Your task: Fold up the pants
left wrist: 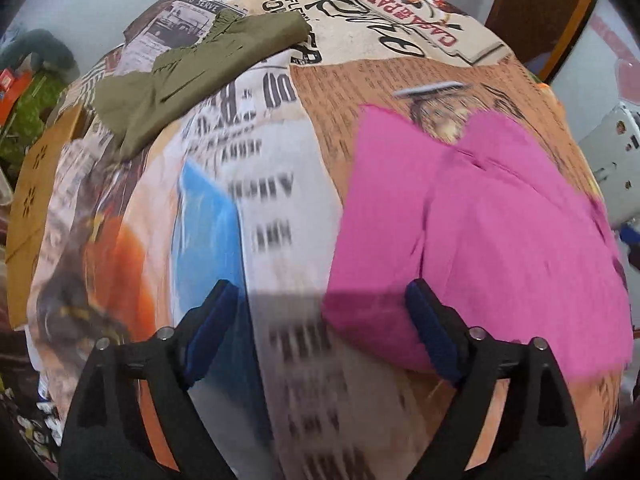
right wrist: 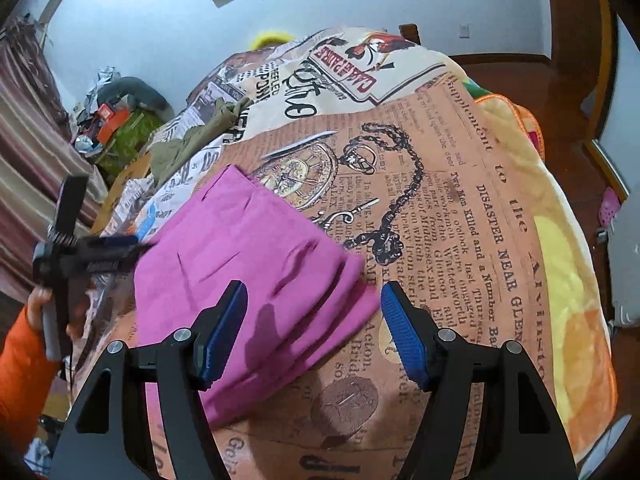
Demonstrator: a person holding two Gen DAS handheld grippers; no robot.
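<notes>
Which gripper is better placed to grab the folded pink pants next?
Right, probably. The right gripper hangs open over the near corner of the folded pink fabric pants; the left gripper, also open, mostly frames the newspaper-print bedspread beside them.

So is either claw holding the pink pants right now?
No, both claws stand open above the pink pants, gripping nothing.

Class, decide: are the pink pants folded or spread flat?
Folded: the pink pants lie as a compact layered rectangle, with stacked edges near the right gripper.
</notes>
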